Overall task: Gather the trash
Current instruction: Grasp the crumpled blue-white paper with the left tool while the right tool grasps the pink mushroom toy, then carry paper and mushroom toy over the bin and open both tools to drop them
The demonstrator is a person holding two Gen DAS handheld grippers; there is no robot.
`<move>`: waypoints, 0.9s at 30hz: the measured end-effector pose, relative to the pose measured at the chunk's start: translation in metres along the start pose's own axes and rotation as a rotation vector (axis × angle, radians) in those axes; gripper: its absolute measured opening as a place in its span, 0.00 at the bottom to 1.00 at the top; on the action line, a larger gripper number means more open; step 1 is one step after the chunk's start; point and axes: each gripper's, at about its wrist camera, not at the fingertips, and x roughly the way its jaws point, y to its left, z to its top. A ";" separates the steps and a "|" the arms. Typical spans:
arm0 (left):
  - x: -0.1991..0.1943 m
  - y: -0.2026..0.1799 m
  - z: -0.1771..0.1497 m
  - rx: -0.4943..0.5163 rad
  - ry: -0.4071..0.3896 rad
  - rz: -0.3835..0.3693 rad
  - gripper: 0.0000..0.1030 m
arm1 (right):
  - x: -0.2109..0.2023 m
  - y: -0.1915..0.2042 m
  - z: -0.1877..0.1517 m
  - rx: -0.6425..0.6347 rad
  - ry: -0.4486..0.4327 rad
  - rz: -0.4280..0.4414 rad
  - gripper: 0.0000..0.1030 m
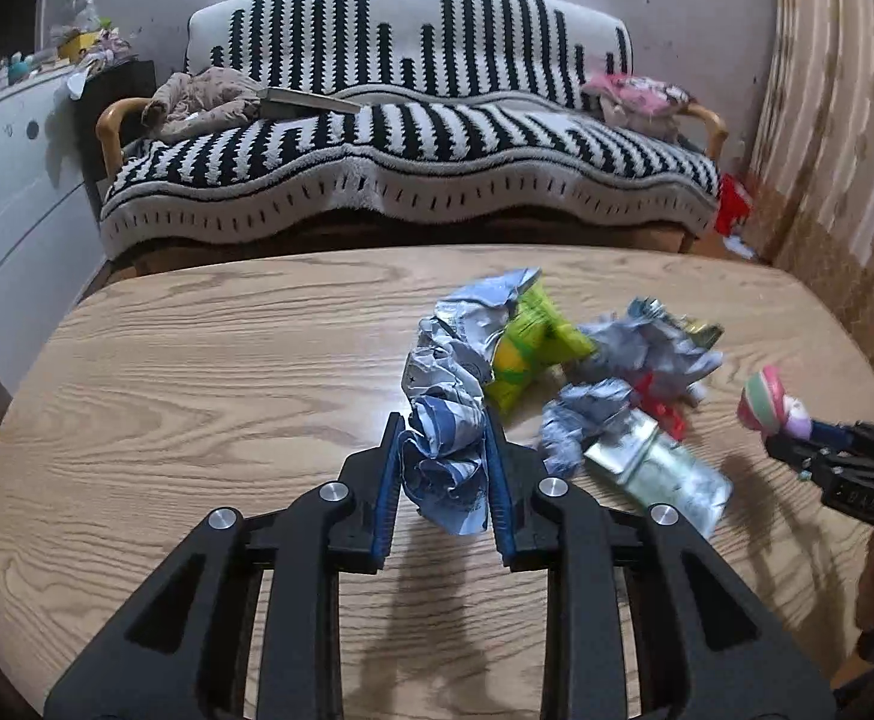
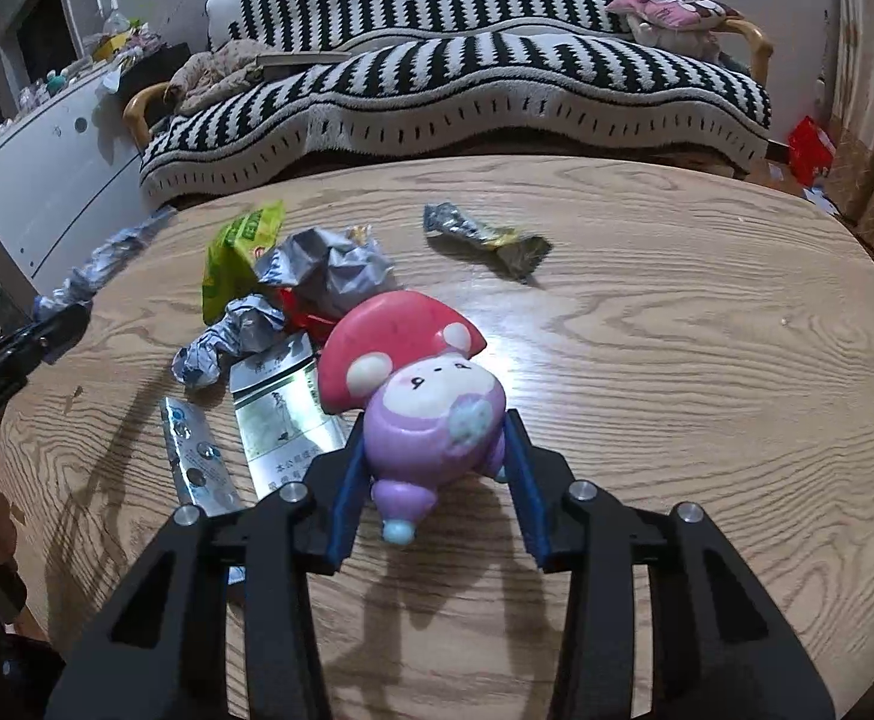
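Holding a crumpled blue-and-white wrapper (image 1: 445,468) at the centre of the left wrist view, your left hand-held gripper (image 1: 444,468) has its blue pads pressed on both sides of the wad, which hangs just above the tabletop (image 1: 197,372) and throws a shadow below; that narrow pinch suits crushed foil, which would slip from a looser one; your right hand-held gripper (image 2: 434,468) is clamped on the lilac body of a mushroom-capped squishy toy (image 2: 419,384) in the middle of the right wrist view, the red cap tipped to the upper left, probably so it is kept apart from the rubbish; the rest of the trash lies in a loose heap left of centre there: a green snack bag (image 2: 239,264), a silver crumpled wrapper (image 2: 329,270), a flat silver sachet (image 2: 284,414) and a blister strip (image 2: 194,456); one twisted wrapper (image 2: 484,237) sits apart, above centre; the sachet carries printed characters too small for me to read, and the green bag's lettering is blurred; beyond the tabletop stands a striped sofa (image 2: 466,90).
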 end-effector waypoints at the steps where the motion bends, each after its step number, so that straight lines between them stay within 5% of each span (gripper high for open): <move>1: -0.002 -0.004 0.001 0.003 -0.003 -0.007 0.24 | -0.004 -0.005 -0.001 0.006 -0.006 -0.005 0.41; 9: 0.000 -0.072 0.001 0.113 0.008 -0.093 0.24 | -0.034 -0.052 -0.015 0.065 -0.023 -0.059 0.41; 15: 0.000 -0.153 -0.007 0.223 0.016 -0.188 0.24 | -0.076 -0.127 -0.042 0.165 -0.046 -0.150 0.41; 27: -0.023 -0.383 -0.064 0.510 0.053 -0.480 0.24 | -0.194 -0.309 -0.165 0.485 -0.098 -0.402 0.42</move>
